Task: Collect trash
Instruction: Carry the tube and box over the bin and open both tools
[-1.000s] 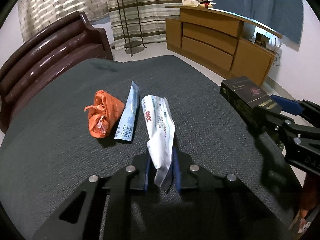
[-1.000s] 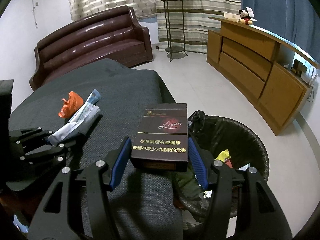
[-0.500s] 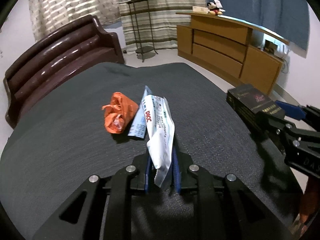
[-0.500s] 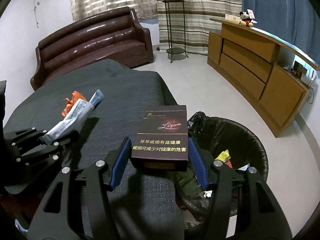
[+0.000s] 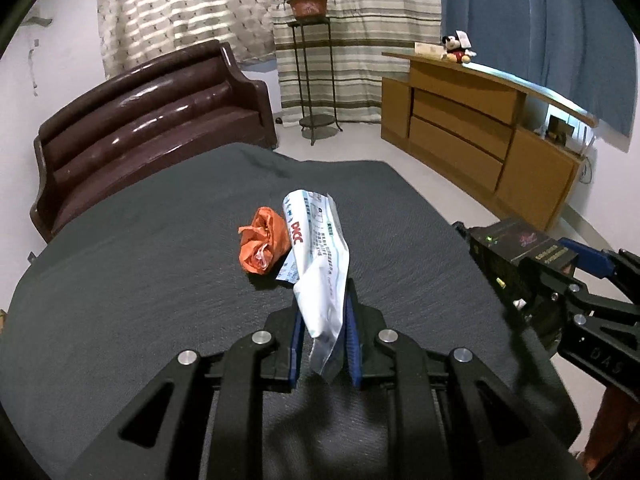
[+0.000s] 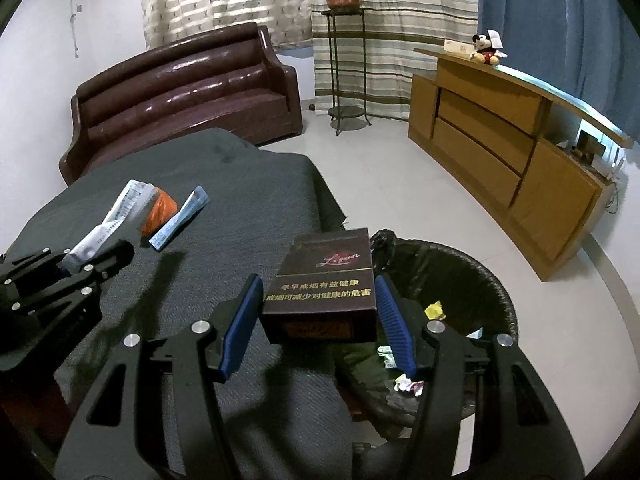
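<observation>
2 grippers are clamped: the left gripper on a white wrapper, the right gripper on a dark box near the bin.

Dim, cool room light is reaching me, with daylight seeping through the patterned curtains behind the sofa, whose leather is throwing glare. My tools are casting soft shadows on the dark table. Both fisheye views are bowing and blackening at the corners; the nearest parts are looking soft.
</observation>
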`<state>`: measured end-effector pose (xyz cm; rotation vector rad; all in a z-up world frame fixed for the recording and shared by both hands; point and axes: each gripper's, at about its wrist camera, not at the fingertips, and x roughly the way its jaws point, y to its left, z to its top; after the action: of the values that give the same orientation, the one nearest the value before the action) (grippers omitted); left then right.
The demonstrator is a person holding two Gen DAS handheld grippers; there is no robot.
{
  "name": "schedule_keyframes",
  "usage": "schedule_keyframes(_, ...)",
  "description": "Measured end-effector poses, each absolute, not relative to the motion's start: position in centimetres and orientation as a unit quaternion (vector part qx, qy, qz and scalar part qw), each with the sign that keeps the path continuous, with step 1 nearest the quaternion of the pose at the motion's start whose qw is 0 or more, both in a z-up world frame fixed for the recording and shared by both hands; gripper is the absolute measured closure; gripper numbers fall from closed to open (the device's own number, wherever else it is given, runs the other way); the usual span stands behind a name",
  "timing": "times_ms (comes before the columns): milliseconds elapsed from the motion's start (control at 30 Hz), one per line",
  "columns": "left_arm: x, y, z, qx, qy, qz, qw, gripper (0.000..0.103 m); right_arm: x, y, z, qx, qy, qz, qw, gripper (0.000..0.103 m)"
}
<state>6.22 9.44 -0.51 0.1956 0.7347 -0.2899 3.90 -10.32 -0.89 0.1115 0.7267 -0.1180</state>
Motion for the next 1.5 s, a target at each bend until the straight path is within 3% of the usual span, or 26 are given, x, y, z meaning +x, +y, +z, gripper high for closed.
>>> schedule_keyframes(767,4.3,3.0,0.5,0.097,0.324,-0.183,0.923,0.084,-0.9,-16.5,1.2,0.041,0.313,-0.14,0.939,0.047)
schedule_keyframes(1333,6.8,-3.2,-1.6,0.119,0.341,-0.196,0.912,0.084,0.9,-20.2,-1.5,0.057,0.323,-0.16,0.931,0.047)
schedule_keyframes(1433,7.6,-3.7,-2.0,0.123,0.353,-0.196,0.907,0.075,1.4,-20.9,-1.9,0.067,0.326,-0.162,0.929,0.046)
schedule_keyframes(1500,8.0,-3.9,-2.3,0.121,0.359,-0.193,0.905,0.061,1.7,-21.3,-2.2,0.074,0.329,-0.164,0.927,0.044)
